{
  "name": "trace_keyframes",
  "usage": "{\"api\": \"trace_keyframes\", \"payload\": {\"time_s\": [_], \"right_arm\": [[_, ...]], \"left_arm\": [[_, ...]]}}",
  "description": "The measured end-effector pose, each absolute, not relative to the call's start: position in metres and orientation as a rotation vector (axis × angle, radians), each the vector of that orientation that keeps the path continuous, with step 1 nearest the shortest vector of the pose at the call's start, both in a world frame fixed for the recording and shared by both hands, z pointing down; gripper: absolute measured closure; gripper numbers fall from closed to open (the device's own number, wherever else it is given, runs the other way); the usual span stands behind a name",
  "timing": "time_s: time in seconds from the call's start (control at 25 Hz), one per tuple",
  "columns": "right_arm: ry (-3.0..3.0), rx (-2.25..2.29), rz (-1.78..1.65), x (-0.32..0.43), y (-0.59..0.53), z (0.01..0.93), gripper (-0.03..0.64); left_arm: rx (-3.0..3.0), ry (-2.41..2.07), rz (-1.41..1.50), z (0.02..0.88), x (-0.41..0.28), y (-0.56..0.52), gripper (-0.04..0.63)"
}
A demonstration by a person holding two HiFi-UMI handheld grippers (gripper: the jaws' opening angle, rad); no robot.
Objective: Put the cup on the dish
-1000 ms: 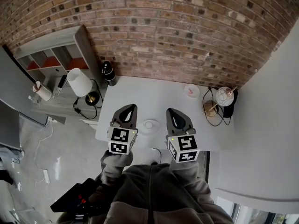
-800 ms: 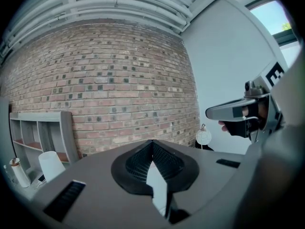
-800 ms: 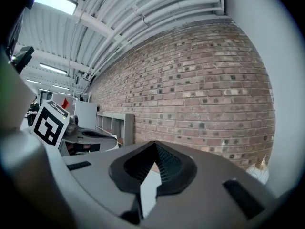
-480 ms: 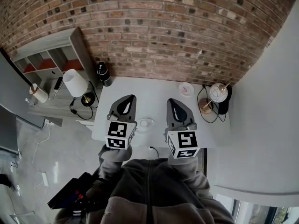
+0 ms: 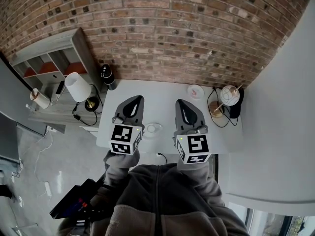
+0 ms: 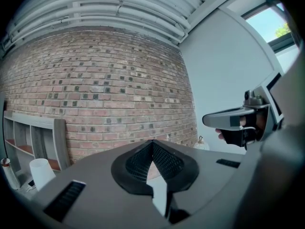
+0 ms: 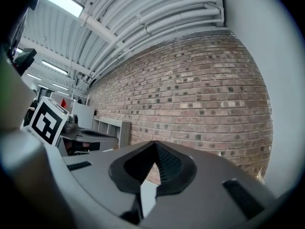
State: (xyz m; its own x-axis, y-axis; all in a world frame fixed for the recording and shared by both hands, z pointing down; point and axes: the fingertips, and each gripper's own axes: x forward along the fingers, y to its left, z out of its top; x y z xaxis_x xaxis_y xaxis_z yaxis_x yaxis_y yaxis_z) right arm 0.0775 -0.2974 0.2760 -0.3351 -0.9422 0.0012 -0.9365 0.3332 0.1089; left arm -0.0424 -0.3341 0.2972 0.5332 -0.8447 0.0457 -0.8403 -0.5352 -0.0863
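We hold both grippers level above the near half of the white table [image 5: 158,98]. The left gripper [image 5: 136,99] has its jaws fully together with nothing between them, and so does the right gripper [image 5: 180,103]. Each gripper view shows only brick wall beyond its own closed tips.

The task's things are small from the head view. A white round piece [image 5: 153,129] sits close to the table's near edge, between the two grippers. A second round piece with a pinkish middle [image 5: 195,91] lies at the far right, near a globe lamp [image 5: 229,95] and its cables [image 5: 214,110]. We cannot tell which is cup and which is dish, or whether the white piece is already a cup standing on a dish. The scene fits either a cup set down on its dish or the two lying well apart.

The main hazard, as we judge it, is the white piece's place. It lies just inside the near edge with a gripper on either side. A sideways drift or a careless drop of either hand could nudge it off the table.

Neither gripper view shows the tabletop, so only the head view guides us. That makes it easy to misjudge height and strike crockery with closed tips.

Any reach toward the far right piece risks snagging the cables or tipping the lamp. Smooth crockery may also slip from narrow jaws if gripped off-centre.
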Motion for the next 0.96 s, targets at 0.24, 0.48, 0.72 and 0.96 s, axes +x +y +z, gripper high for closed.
{"api": "trace_keyframes", "payload": {"time_s": [0.24, 0.48, 0.72, 0.96], "right_arm": [[-2.519, 1.762, -0.167, 0.0735, -0.3017, 0.2746, 0.618], [-2.524, 1.763, -0.175, 0.0733, -0.3034, 0.2725, 0.618], [-2.527, 1.767, -0.166, 0.0741, -0.305, 0.2728, 0.617], [-2.536, 1.763, -0.169, 0.0708, -0.3063, 0.2732, 0.618]], "left_arm": [[-2.708, 1.475, -0.11, 0.2952, -0.0421, -0.3386, 0.591], [-2.763, 1.456, -0.031, 0.2891, -0.0404, -0.3383, 0.591], [-2.73, 1.466, -0.055, 0.2892, -0.0395, -0.3413, 0.591], [-2.664, 1.487, -0.123, 0.2936, -0.0391, -0.3432, 0.591]]}}
